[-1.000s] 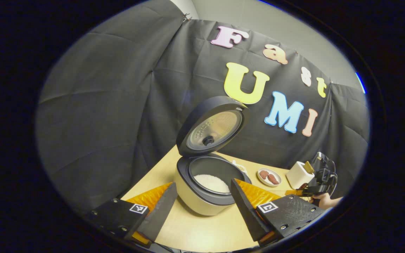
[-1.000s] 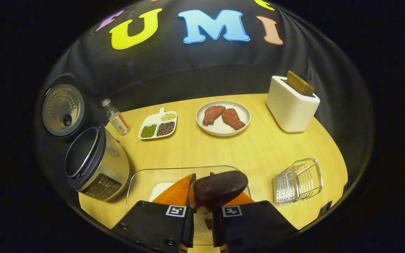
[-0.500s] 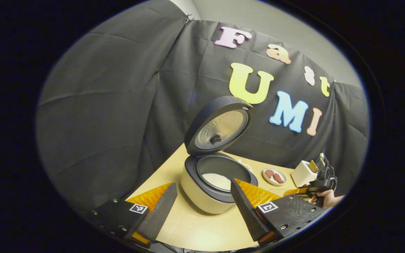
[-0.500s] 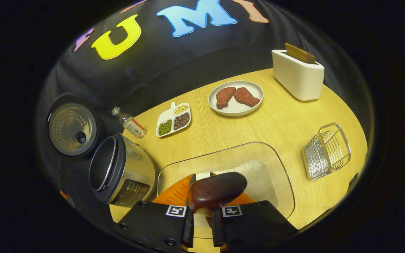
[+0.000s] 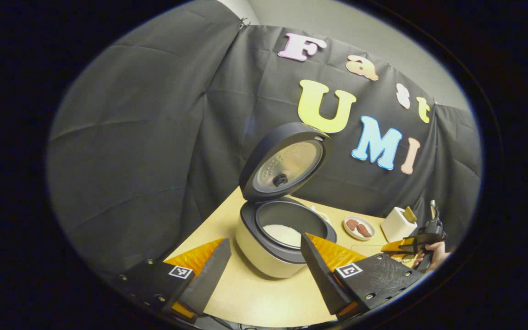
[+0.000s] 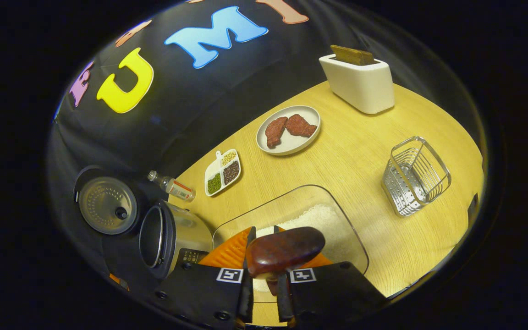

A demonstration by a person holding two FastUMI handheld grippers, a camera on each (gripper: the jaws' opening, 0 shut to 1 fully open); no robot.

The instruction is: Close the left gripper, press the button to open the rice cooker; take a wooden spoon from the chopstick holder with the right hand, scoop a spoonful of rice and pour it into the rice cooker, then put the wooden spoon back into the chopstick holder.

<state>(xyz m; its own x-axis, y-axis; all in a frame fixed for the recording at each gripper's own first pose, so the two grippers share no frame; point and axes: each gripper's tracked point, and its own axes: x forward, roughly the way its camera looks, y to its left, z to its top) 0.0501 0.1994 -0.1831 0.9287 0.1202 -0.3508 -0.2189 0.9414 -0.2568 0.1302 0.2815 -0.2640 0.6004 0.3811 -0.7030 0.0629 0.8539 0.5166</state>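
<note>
Fingers of my right gripper [image 6: 265, 279] are clamped on the wooden spoon [image 6: 284, 250], its dark bowl sticking up between them, just over the near end of a clear glass dish [image 6: 337, 220] that holds white rice [image 6: 321, 217]. My left gripper [image 5: 264, 270] hangs wide apart with nothing in it, low over the tabletop [image 5: 255, 298], its fingers framing the rice cooker [image 5: 275, 238] just beyond.

The rice cooker stands with its lid [image 5: 287, 160] swung up, and a patch of white rice lies in the pot. In the right gripper view it sits at the near left, touching or nearly touching the glass dish; I cannot tell which.

Off to the right, the chopstick holder [image 6: 415, 176], a wire basket, lies apart from the dish. Farther back, a small bottle [image 6: 172, 185] lies on its side next to a divided tray of beans [image 6: 222, 172]. Beyond that is a plate with two pieces of meat [image 6: 289, 129], and farthest, a white toaster [image 6: 358, 82] with a brown slice sticking out.

From the left gripper view, a hand [image 5: 436, 254] holds the right gripper at the far right.
</note>
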